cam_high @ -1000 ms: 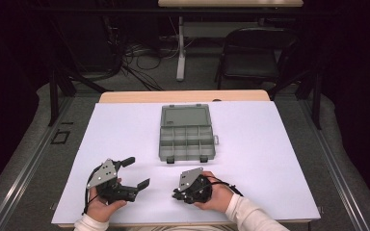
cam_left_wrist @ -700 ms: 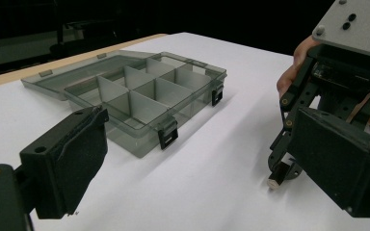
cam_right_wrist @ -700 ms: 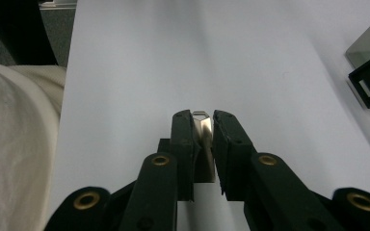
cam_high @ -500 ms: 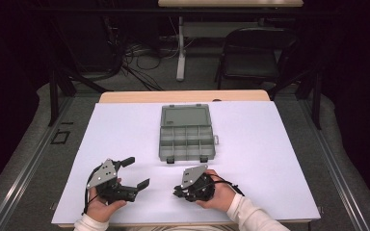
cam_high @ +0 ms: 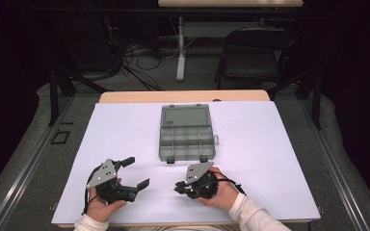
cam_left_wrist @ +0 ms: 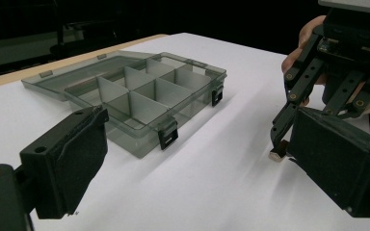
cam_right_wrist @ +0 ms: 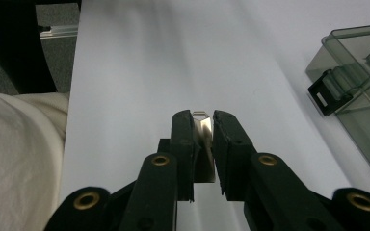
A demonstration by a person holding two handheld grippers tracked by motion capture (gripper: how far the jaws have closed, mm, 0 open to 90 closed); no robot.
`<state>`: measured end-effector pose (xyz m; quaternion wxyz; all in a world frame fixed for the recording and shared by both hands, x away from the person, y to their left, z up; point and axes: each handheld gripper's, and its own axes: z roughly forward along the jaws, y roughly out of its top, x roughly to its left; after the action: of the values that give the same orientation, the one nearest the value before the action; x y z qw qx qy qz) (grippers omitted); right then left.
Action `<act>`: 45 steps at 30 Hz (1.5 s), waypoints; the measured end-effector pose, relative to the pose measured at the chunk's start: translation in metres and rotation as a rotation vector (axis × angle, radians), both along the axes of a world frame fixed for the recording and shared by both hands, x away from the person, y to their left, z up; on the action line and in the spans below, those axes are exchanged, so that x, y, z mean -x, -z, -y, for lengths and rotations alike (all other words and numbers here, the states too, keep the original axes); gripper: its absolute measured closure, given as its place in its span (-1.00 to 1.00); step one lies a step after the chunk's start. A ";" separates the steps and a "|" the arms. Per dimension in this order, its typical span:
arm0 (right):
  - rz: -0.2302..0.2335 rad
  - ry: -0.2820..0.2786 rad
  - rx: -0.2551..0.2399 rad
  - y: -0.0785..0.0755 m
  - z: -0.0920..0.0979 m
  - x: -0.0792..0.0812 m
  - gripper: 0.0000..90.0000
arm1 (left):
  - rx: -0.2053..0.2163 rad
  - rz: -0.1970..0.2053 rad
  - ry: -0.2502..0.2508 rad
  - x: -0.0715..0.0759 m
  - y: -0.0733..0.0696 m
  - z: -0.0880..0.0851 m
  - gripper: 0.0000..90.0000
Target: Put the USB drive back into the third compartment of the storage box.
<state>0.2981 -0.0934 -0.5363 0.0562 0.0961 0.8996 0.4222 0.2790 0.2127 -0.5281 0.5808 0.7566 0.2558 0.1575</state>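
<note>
A clear grey compartment box lies open in the middle of the white table, lid flat behind it, its several cells looking empty. The box has black latches on its near side. My right gripper rests near the front edge and points left. In the right gripper view its jaws are shut on a small shiny metal piece. That piece also peeks out at the right gripper's tip in the left gripper view. My left gripper lies to its left, open, nothing between its pads.
White sheet covers the table, with a wooden strip at the far edge. A corner of the box sits to the right of the right gripper's jaws. A black chair and cables lie beyond the table.
The right gripper has edged slightly to the right and away from the front edge, still shut on the metal piece. The left gripper has stayed put.
</note>
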 end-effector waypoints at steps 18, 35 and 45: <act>0.009 0.065 -0.075 -0.014 0.020 -0.008 0.77 | 0.001 0.000 -0.002 0.000 0.000 0.000 -0.85; 0.038 0.161 -0.125 -0.027 0.045 -0.021 0.76 | 0.006 -0.005 -0.002 0.000 0.000 0.000 -0.85; 0.049 0.246 -0.134 -0.039 0.052 -0.026 0.76 | 0.006 -0.003 -0.007 0.000 0.000 0.000 -0.85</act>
<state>0.3244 -0.1450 -0.4972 0.1230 0.1988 0.8491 0.4736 0.2793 0.2123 -0.5284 0.5820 0.7542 0.2598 0.1579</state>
